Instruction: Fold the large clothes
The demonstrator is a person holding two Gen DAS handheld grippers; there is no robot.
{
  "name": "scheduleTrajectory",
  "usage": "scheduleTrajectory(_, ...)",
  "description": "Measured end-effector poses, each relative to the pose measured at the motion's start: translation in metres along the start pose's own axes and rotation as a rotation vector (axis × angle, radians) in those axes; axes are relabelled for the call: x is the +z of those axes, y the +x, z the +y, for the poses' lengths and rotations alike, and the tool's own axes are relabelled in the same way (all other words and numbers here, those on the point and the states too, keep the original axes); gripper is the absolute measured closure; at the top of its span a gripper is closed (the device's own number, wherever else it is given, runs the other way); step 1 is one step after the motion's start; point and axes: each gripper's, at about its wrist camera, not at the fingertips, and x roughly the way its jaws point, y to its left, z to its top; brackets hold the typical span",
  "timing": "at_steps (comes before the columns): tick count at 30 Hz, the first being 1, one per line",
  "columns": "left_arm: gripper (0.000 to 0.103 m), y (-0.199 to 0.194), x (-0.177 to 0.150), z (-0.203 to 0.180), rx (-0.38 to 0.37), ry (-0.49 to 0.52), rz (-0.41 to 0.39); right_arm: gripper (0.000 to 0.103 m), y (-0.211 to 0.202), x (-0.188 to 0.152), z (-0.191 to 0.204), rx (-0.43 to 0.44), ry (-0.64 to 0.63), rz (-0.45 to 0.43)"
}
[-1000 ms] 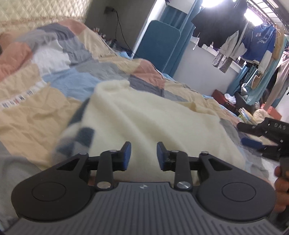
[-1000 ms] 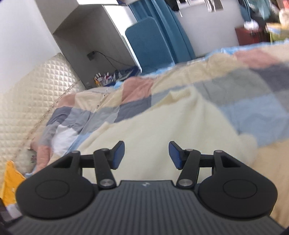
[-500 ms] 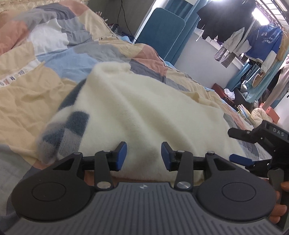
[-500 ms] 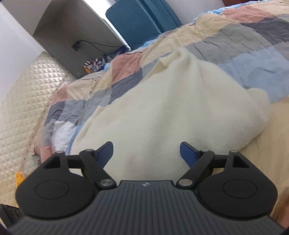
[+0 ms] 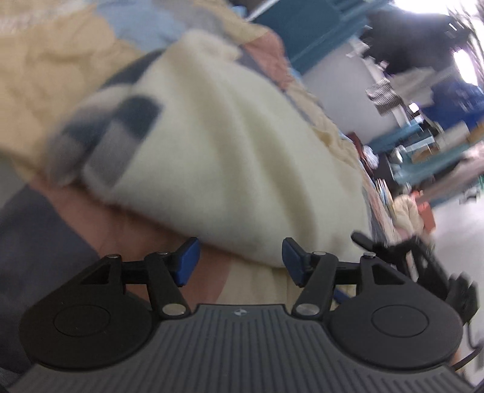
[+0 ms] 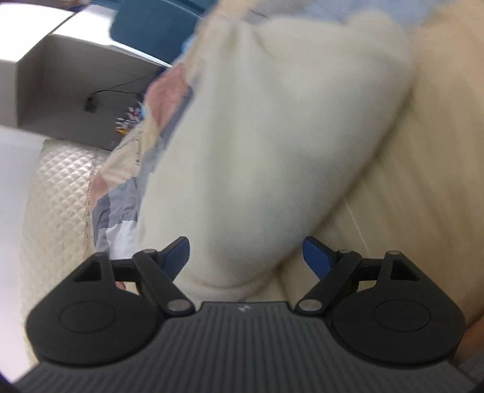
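Note:
A large cream fleece garment (image 5: 230,157) with a blue and grey checked part (image 5: 121,127) lies folded on the patchwork bedspread (image 5: 54,60). My left gripper (image 5: 240,264) is open and empty just in front of its near edge. The garment also shows in the right wrist view (image 6: 272,145). My right gripper (image 6: 246,257) is open wide, with the garment's near edge between its fingers, not clamped. Both views are blurred by motion. The right gripper shows at the right edge of the left wrist view (image 5: 402,251).
The bedspread (image 6: 423,181) fills the area around the garment. A quilted cream headboard (image 6: 57,196) stands at the left of the right wrist view. A blue chair (image 5: 296,27), hanging clothes (image 5: 423,45) and floor clutter lie beyond the bed's far side.
Both grippers have opened wider and pulled back and down toward the garment's near edge. The garment lies as before.

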Motion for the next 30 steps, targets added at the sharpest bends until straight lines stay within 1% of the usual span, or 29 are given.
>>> scheduleTrajectory(3, 0.034, 0.006, 0.007, 0.020, -0.026, -0.115, 0.002, 0.018, 0.007, 0.002, -0.006, -0.026, 0.052, 0.014)
scheduleTrajectory(5, 0.032, 0.010, 0.013, 0.034, -0.044, -0.190, -0.012, 0.019, 0.011, 0.005, -0.009, -0.023, 0.079, 0.006)
scheduleTrajectory(8, 0.032, 0.013, 0.020, 0.049, -0.098, -0.281, -0.011, 0.019, 0.019, 0.011, -0.016, -0.015, 0.138, -0.013)
scheduleTrajectory(10, 0.032, 0.012, 0.021, 0.050, -0.106, -0.288, -0.024, 0.019, 0.021, 0.013, -0.020, 0.001, 0.185, -0.026)
scheduleTrajectory(13, 0.032, 0.016, 0.025, 0.053, -0.109, -0.289, -0.030, 0.019, 0.018, 0.015, -0.018, 0.016, 0.180, -0.085)
scheduleTrajectory(16, 0.032, 0.019, 0.027, 0.065, -0.145, -0.342, -0.021, 0.019, 0.017, 0.017, -0.021, 0.031, 0.215, -0.112)
scheduleTrajectory(21, 0.033, 0.012, 0.030, 0.073, -0.180, -0.394, -0.061, 0.026, 0.011, 0.016, -0.022, 0.042, 0.232, -0.127)
scheduleTrajectory(24, 0.033, 0.006, 0.030, 0.080, -0.188, -0.422, -0.091, 0.026, 0.002, 0.013, -0.032, 0.072, 0.303, -0.140)
scheduleTrajectory(27, 0.034, 0.005, 0.030, 0.085, -0.184, -0.454, -0.109, 0.026, 0.001, 0.010, -0.036, 0.091, 0.351, -0.152)
scheduleTrajectory(30, 0.034, 0.004, 0.033, 0.090, -0.175, -0.459, -0.118, 0.026, 0.005, 0.010, -0.039, 0.099, 0.373, -0.152)
